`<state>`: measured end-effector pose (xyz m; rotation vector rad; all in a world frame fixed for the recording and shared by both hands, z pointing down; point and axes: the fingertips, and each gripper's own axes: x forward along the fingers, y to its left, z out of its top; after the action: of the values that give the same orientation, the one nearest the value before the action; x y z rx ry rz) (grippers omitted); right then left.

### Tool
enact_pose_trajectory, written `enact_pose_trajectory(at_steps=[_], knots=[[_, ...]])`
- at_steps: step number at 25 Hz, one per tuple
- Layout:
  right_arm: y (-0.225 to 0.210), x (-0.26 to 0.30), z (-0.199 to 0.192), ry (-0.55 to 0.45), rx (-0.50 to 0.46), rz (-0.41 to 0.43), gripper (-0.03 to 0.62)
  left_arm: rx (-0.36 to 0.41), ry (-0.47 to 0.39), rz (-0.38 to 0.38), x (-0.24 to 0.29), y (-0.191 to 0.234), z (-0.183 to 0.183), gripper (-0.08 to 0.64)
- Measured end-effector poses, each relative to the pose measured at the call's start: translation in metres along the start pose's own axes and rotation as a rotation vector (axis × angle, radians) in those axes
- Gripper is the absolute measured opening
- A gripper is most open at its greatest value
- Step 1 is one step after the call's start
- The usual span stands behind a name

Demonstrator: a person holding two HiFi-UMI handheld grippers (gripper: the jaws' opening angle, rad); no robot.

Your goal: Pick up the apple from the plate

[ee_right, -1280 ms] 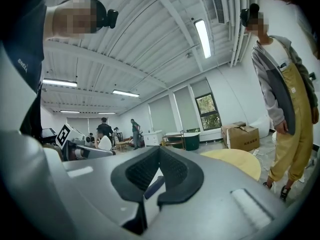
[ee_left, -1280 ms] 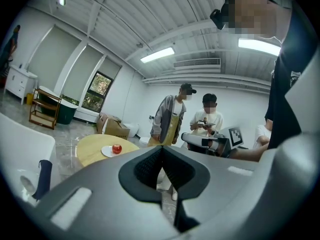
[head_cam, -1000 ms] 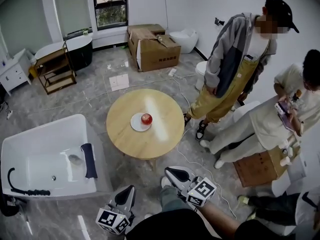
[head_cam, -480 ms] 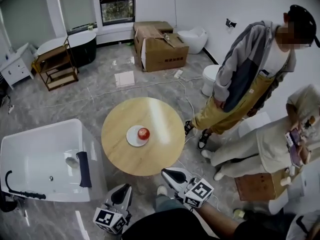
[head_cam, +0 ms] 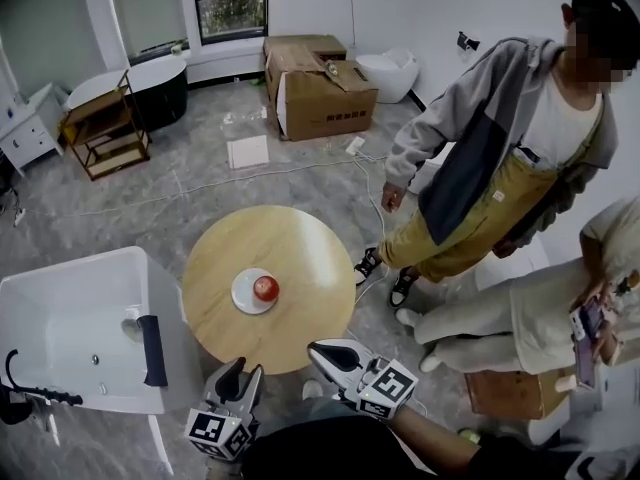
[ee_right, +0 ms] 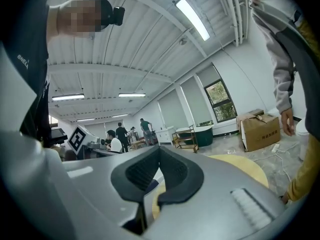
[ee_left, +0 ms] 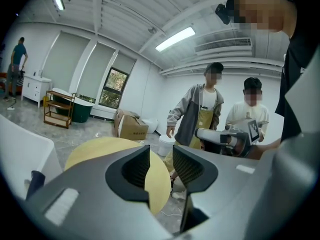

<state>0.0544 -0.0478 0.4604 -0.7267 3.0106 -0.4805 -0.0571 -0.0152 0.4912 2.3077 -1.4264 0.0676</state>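
A red apple (head_cam: 265, 288) sits on a small white plate (head_cam: 243, 298) at the middle of the round wooden table (head_cam: 300, 258). My left gripper (head_cam: 243, 370) hovers just short of the table's near edge. Its jaws are opening, and only the tabletop (ee_left: 100, 146) shows through the gap of the left gripper (ee_left: 161, 150). My right gripper (head_cam: 316, 349) is beside it at the table's near right rim. The tips of the right gripper (ee_right: 159, 152) meet, holding nothing. Neither gripper view shows the apple.
A white bathtub (head_cam: 70, 318) stands left of the table. One person stands (head_cam: 480, 168) and another sits (head_cam: 530, 318) to the right. A cardboard box (head_cam: 320, 93) and a wooden shelf (head_cam: 100, 128) are at the back. Cables (head_cam: 300, 168) run over the floor.
Both grippers have come forward to the table's near edge, and the table and apple sit lower and further left in the head view. The left jaws have parted from shut.
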Motion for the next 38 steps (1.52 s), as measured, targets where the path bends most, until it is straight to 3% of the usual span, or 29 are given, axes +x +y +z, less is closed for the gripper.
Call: enact_pose_trajectory(at_steps=[6, 16, 24, 31, 38], knots=[[-0.032, -0.005, 0.004, -0.004, 0.015, -0.040, 0.008, -0.006, 0.059, 0.020, 0.051, 0.017, -0.015, 0.214], [-0.064, 0.001, 0.003, -0.003, 0.040, -0.167, 0.009, -0.008, 0.169, 0.066, 0.120, 0.086, -0.036, 0.324], [-0.083, 0.015, -0.008, 0.025, 0.075, -0.309, 0.017, 0.039, 0.288, 0.030, 0.171, 0.128, -0.058, 0.399], [-0.093, 0.027, -0.009, 0.033, 0.114, -0.439, 0.018, 0.052, 0.396, -0.056, 0.212, 0.148, -0.086, 0.412], [-0.103, 0.028, -0.009, 0.031, 0.135, -0.578, 0.018, 0.075, 0.500, -0.089, 0.250, 0.171, -0.115, 0.446]])
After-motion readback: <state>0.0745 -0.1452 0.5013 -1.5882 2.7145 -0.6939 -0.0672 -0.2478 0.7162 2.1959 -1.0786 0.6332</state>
